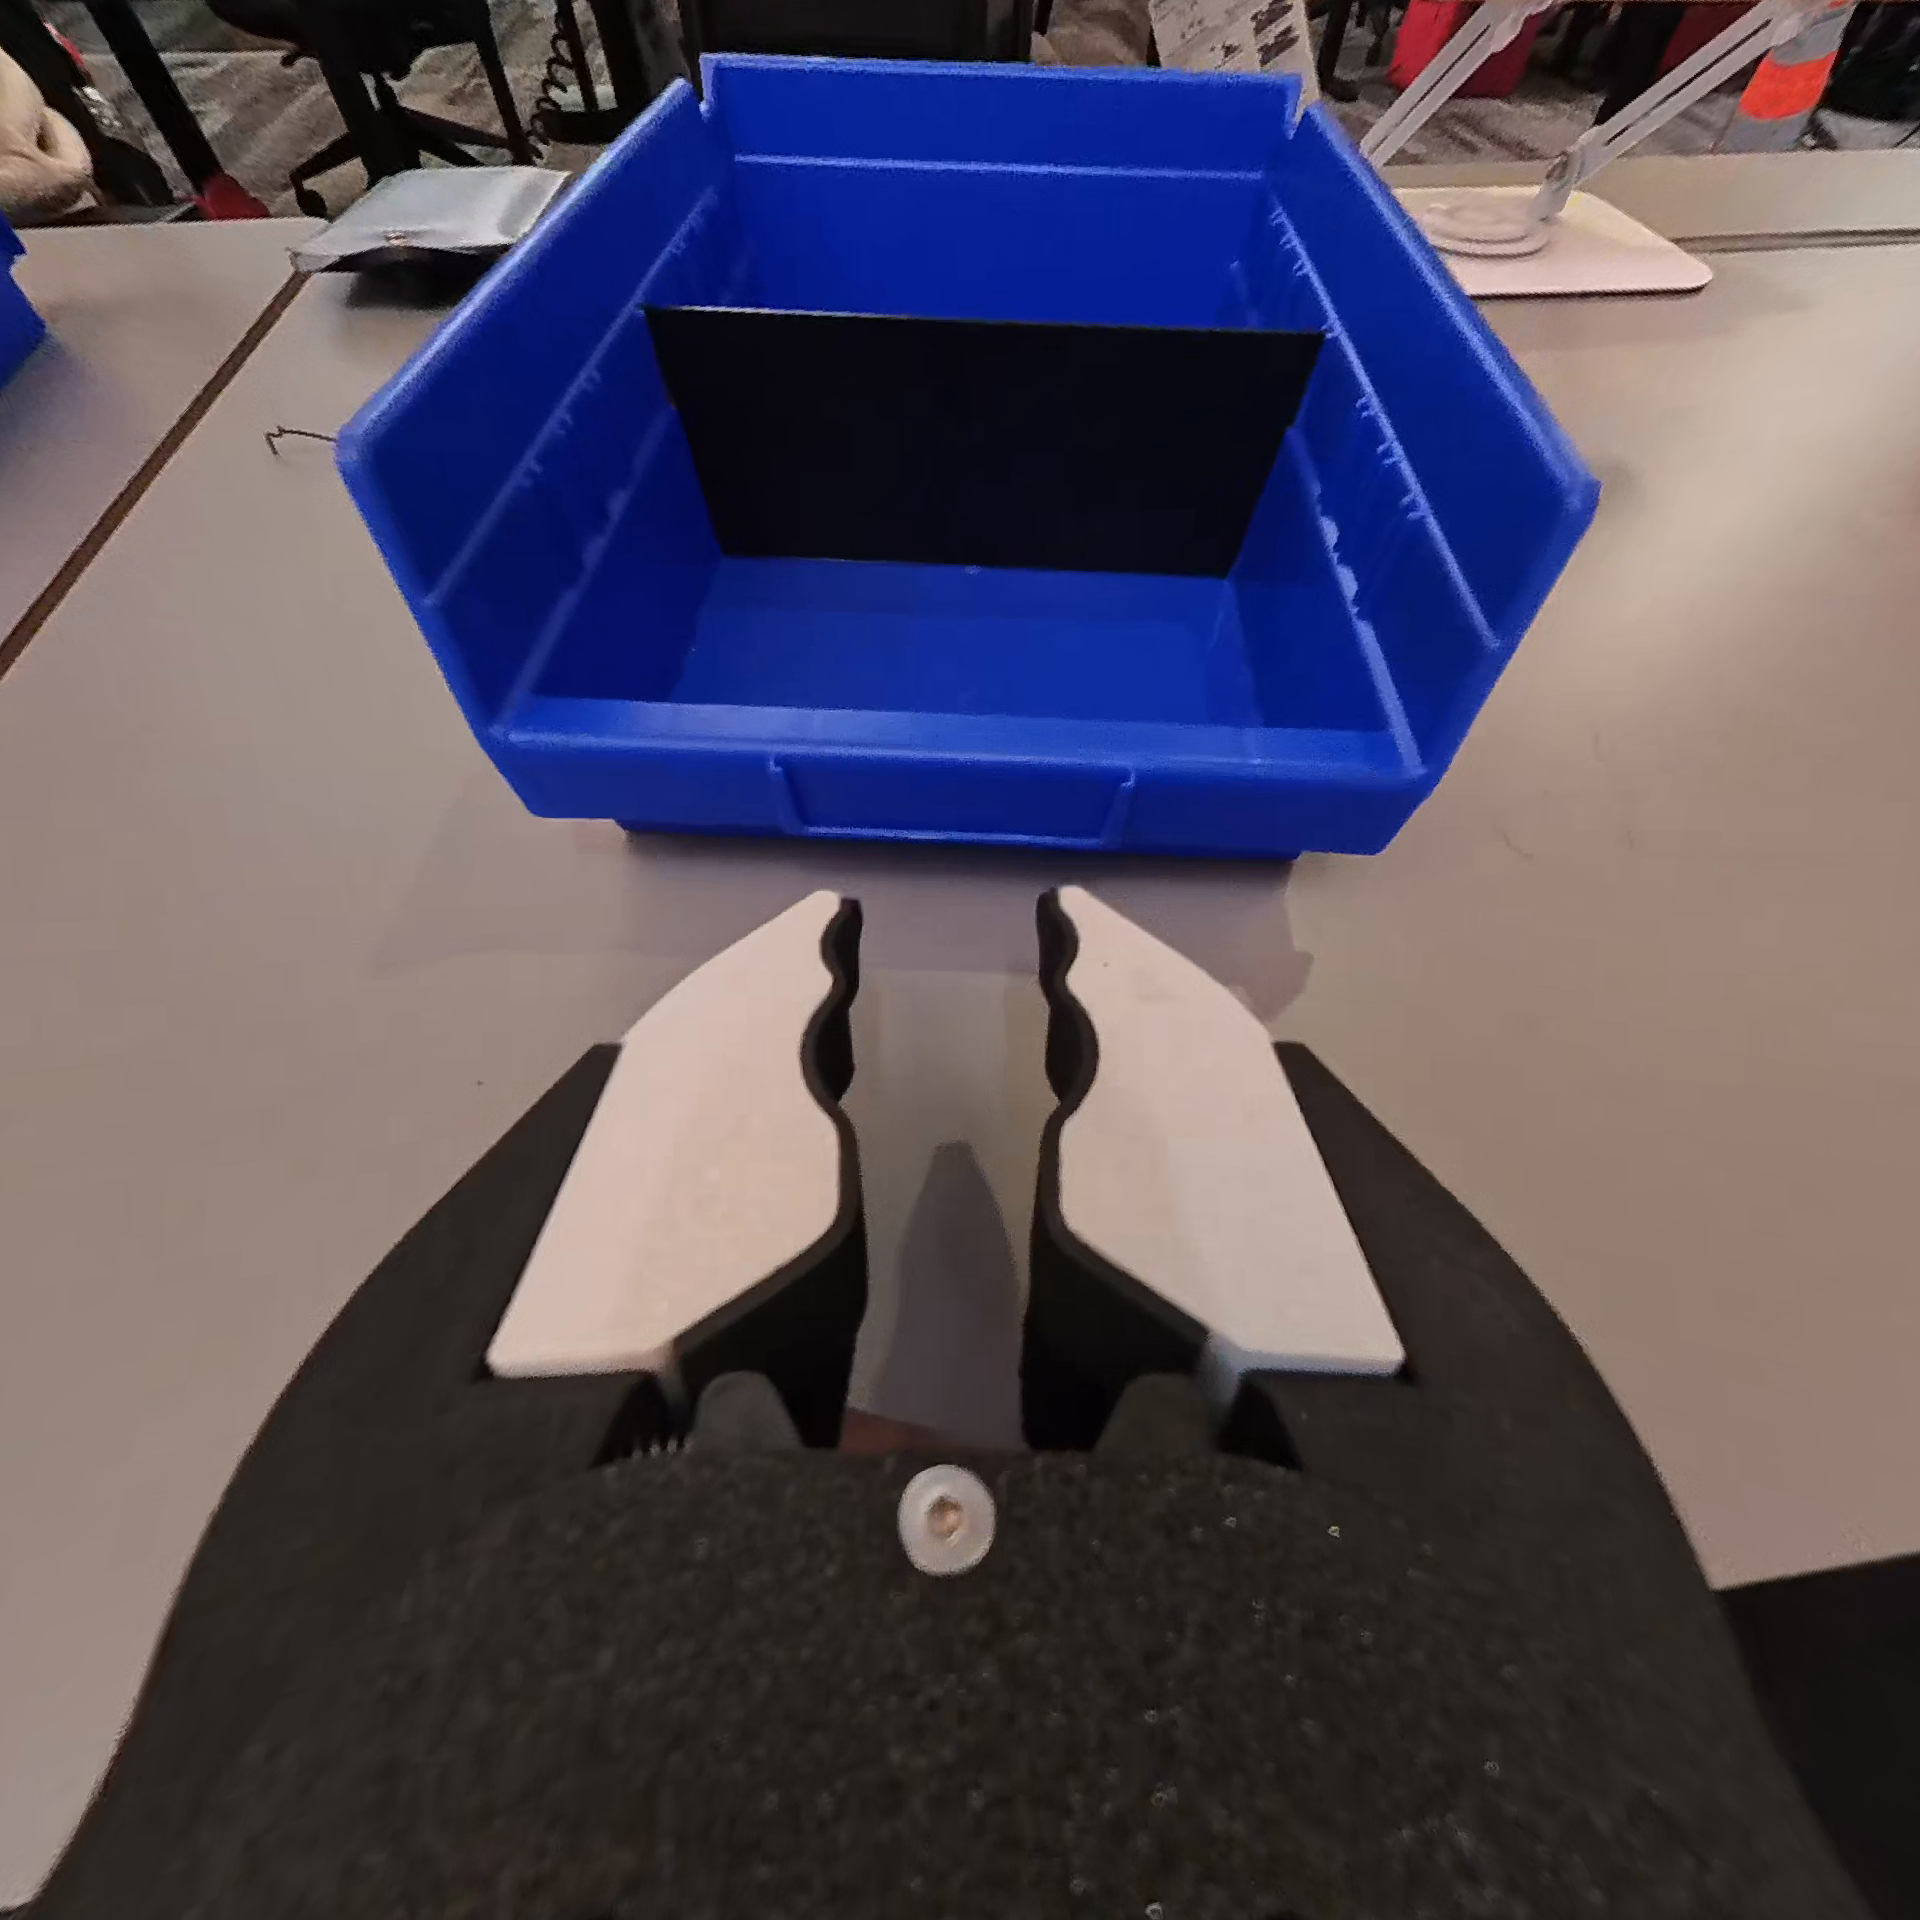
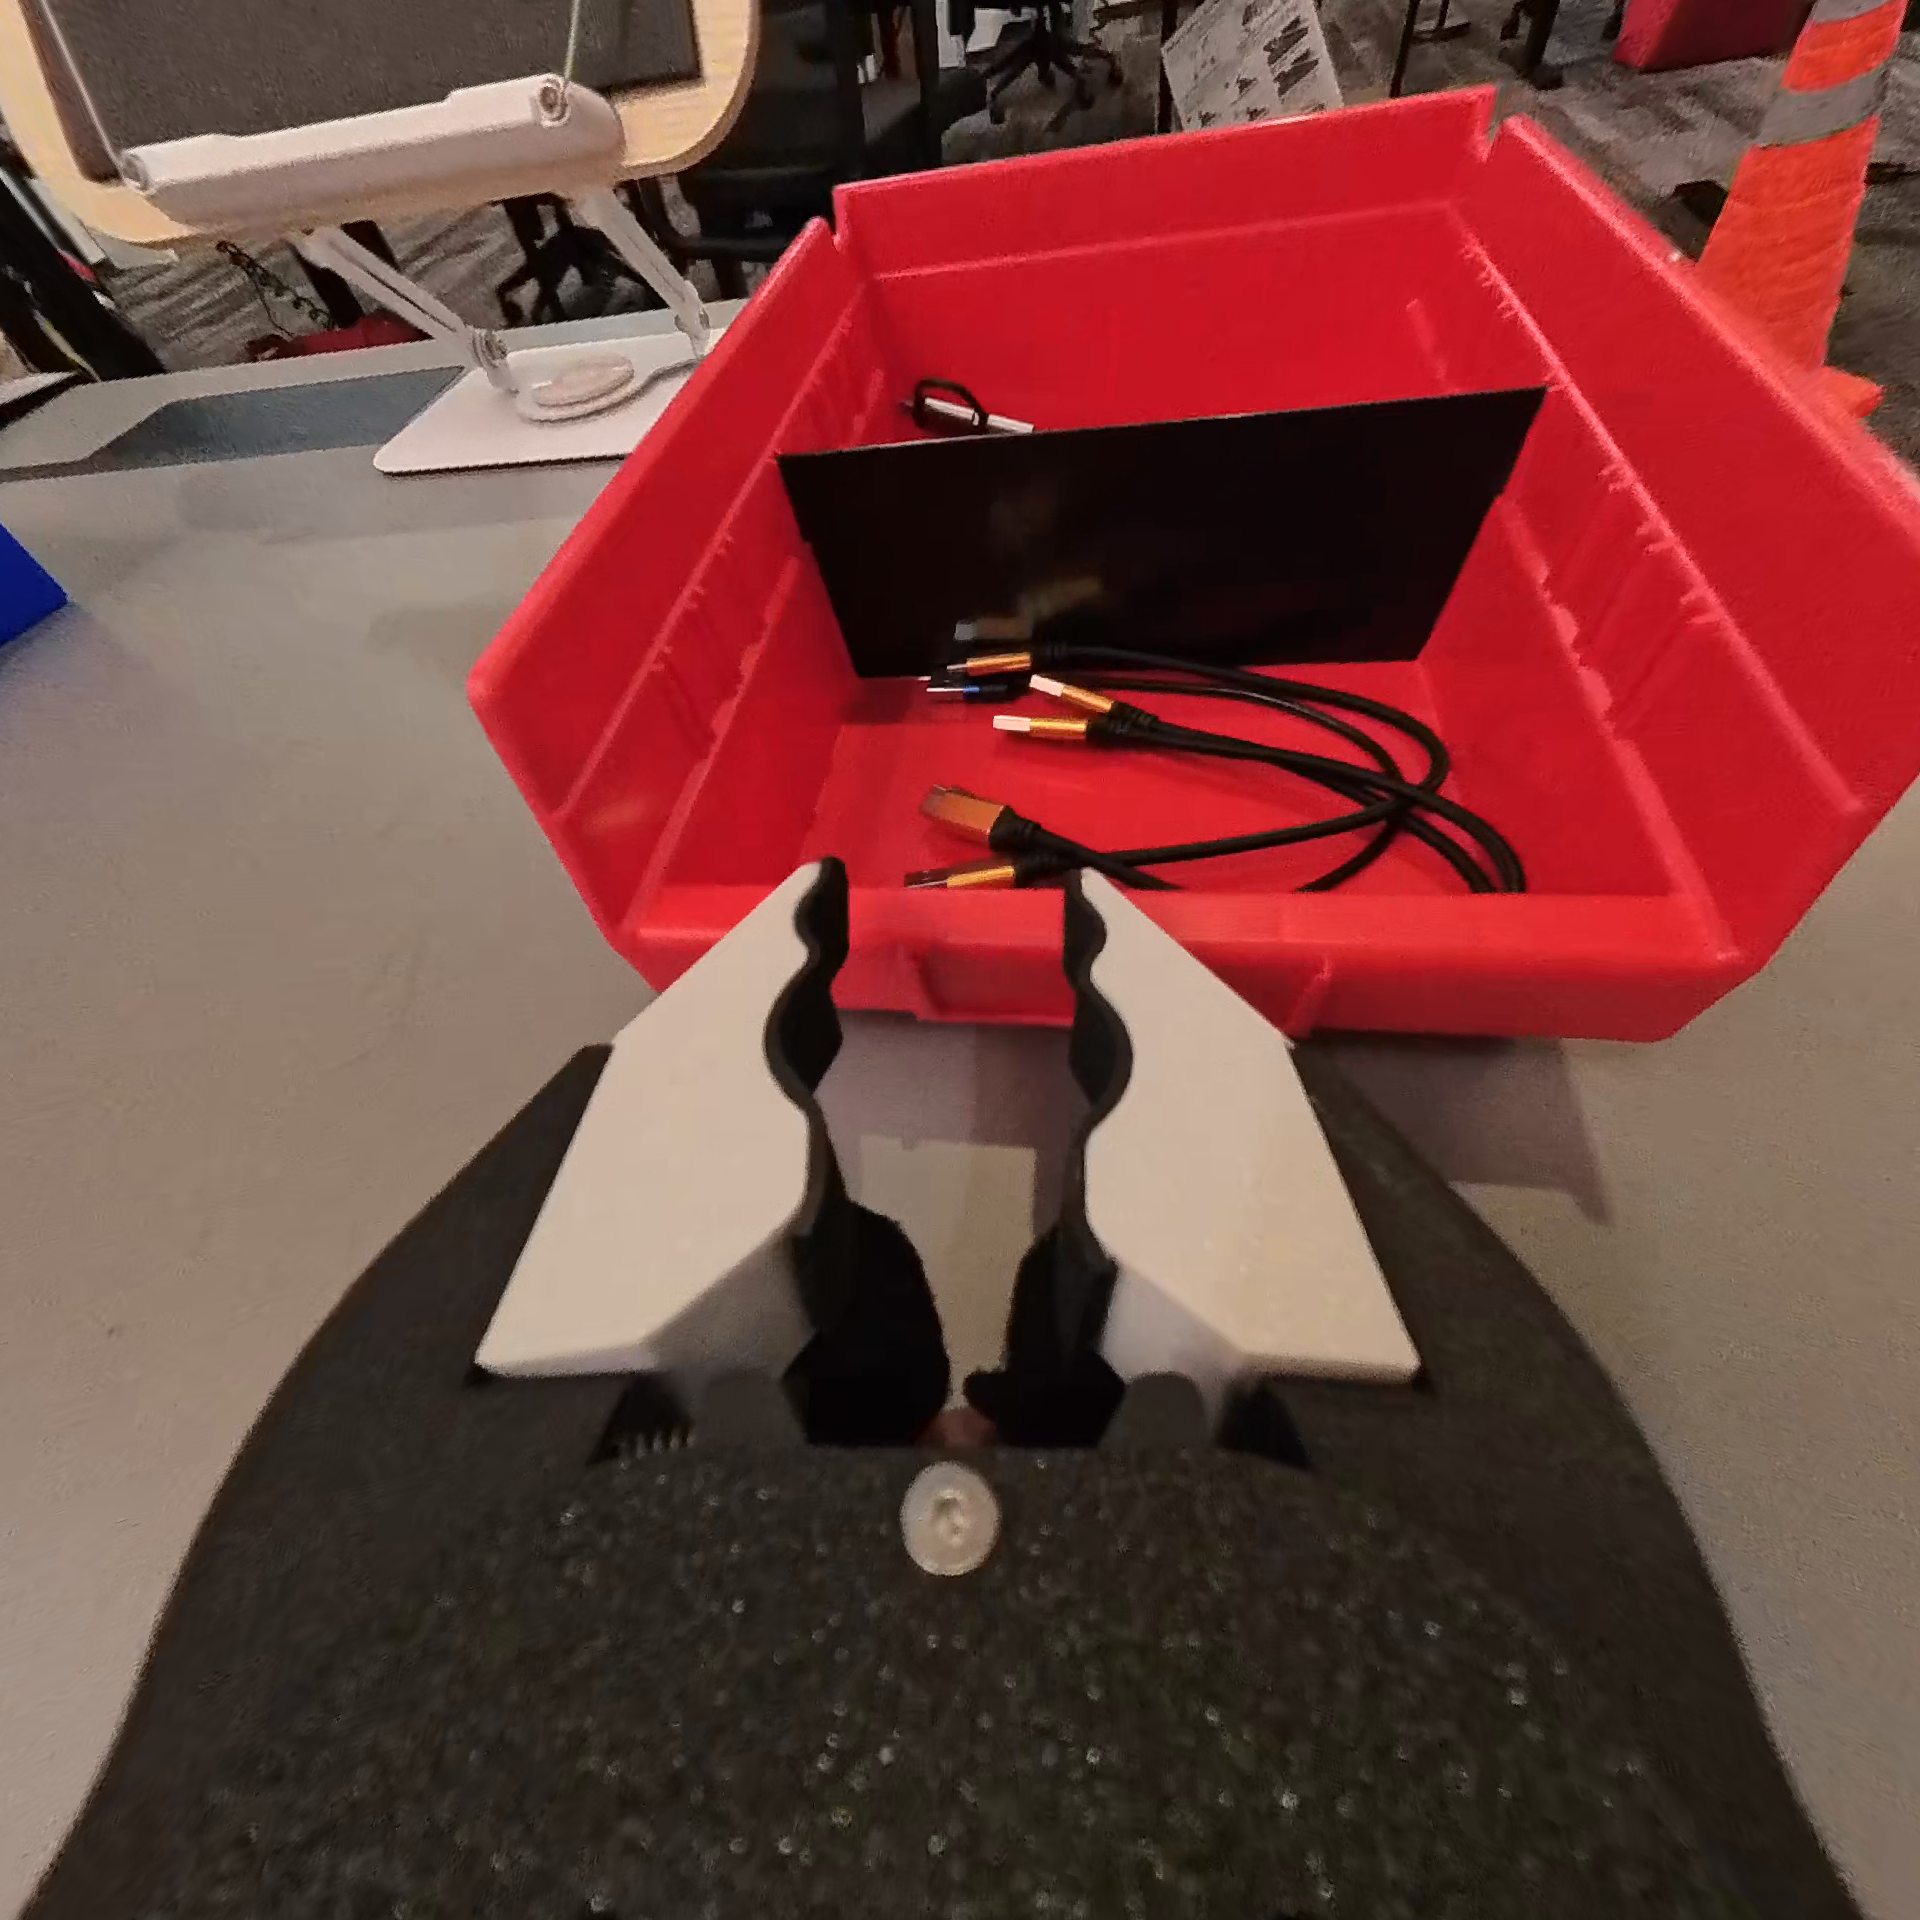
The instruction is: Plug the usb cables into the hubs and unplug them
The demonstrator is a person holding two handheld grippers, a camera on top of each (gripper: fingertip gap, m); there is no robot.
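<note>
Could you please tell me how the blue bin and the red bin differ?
The blue bin shows nothing in its front compartment; the red bin holds black cables there. Behind the red bin's divider lies a small dark item. Both have black dividers.

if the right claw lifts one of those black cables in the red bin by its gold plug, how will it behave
Probably floppy: the thin black cables with gold plugs lie in loose curves in the red plastic bin, so the rest would likely dangle. They overlap, so neighbours may drag along. Likely light. The open right claw holds nothing.
</note>
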